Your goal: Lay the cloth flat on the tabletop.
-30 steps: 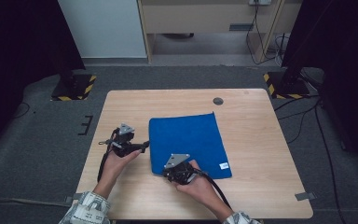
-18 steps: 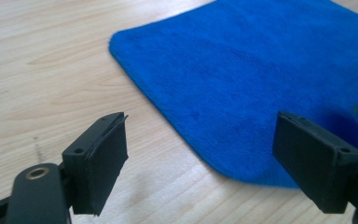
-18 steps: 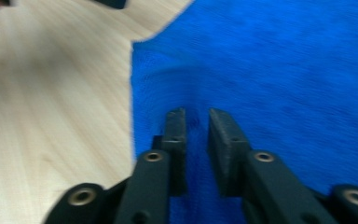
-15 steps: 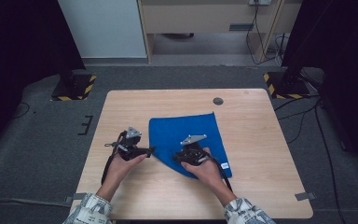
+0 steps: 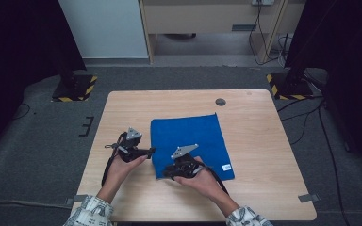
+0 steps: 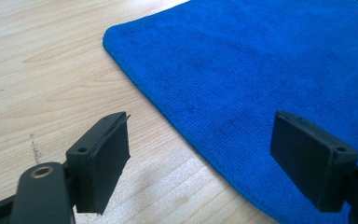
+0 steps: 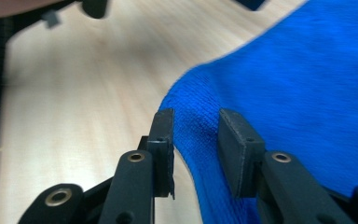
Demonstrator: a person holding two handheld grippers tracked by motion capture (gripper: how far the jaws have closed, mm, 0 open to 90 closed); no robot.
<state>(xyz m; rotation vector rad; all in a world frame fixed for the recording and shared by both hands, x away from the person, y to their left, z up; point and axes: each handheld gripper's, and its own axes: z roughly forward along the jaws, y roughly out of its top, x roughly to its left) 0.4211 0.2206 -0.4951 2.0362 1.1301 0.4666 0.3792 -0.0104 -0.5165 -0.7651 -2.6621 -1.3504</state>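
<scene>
A blue rectangular microfibre cloth (image 5: 191, 143) lies flat on the light wooden bench (image 5: 264, 141), a little toward the person's edge from the middle, with a small white label (image 5: 226, 167) at its near right corner. A small dark round cap (image 5: 220, 101) sits in the bench top near the far edge, well apart from the cloth. The left hand-held gripper (image 5: 147, 151) is held just beside the cloth's left edge, pointing across at it; in the left gripper view its two black jaws stand wide apart and released, one over bare wood and the other over the blue fabric, with the cloth's edge running between them and neither pad touching it. The right hand-held gripper (image 5: 169, 173) sits at the cloth's near left corner, close to the near edge of the bench. In the right gripper view (image 7: 196, 149) its jaws have just been opening and now stand a little apart, with the raised corner of the cloth between them; the fabric lies against the left pad, yet a gap shows at the right pad, so the corner is let go rather than pinched.
</scene>
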